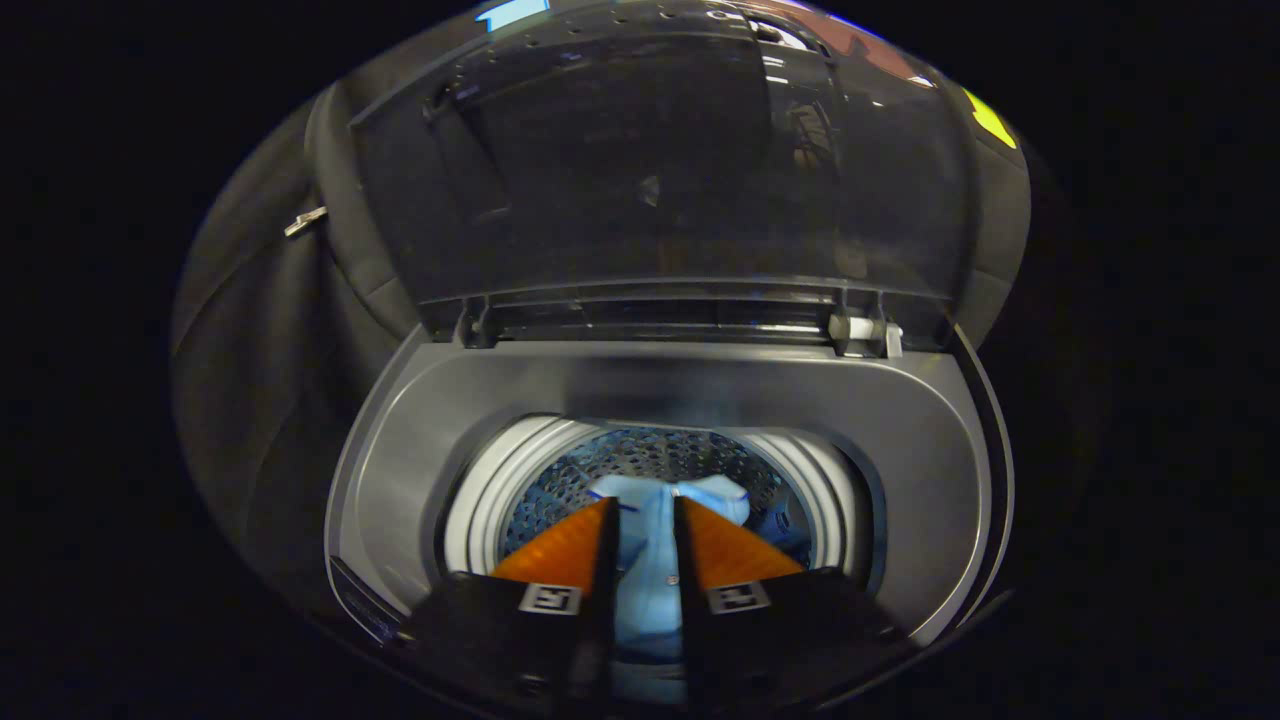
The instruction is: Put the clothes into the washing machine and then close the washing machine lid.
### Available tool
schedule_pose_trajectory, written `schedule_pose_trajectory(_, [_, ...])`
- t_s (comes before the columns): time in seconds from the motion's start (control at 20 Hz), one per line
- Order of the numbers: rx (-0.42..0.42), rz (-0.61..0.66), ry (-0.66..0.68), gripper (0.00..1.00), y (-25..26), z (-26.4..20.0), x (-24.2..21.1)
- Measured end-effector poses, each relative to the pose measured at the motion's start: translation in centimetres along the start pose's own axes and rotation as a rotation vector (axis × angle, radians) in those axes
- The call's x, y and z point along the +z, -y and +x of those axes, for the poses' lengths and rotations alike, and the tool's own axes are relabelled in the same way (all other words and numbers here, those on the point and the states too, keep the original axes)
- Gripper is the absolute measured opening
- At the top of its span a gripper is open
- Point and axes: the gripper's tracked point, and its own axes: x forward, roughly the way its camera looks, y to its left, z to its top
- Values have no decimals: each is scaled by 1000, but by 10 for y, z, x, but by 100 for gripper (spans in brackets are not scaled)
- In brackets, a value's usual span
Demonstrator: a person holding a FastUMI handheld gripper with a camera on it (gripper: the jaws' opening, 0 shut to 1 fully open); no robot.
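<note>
The near part of the pale blue clothes (645, 580) is cut off behind the tongs (645, 512), so how much fabric hangs below is hard to tell. The two fingers stand only a narrow gap apart with the cloth running up between them; they seem to pinch it (though actual contact on both sides is not clear). The garment's far end bunches just beyond the fingertips, over the perforated drum (640, 460) of the washing machine (420, 450). The washing machine lid (660, 170), dark and see-through, stands raised at the far side, its hinge (862, 330) at the right.
</note>
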Motion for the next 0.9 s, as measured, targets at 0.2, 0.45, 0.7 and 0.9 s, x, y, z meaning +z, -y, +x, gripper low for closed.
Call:
schedule_pose_trajectory(0.2, [-8,-23,19,95,-1,-7,2])
schedule_pose_trajectory(0.45, [40,2,49,97,-12,-28,16])
schedule_pose_trajectory(0.7, [58,-7,180,97,-23,-78,76])
schedule_pose_trajectory(0.9, [53,-16,247,100,-26,-110,118])
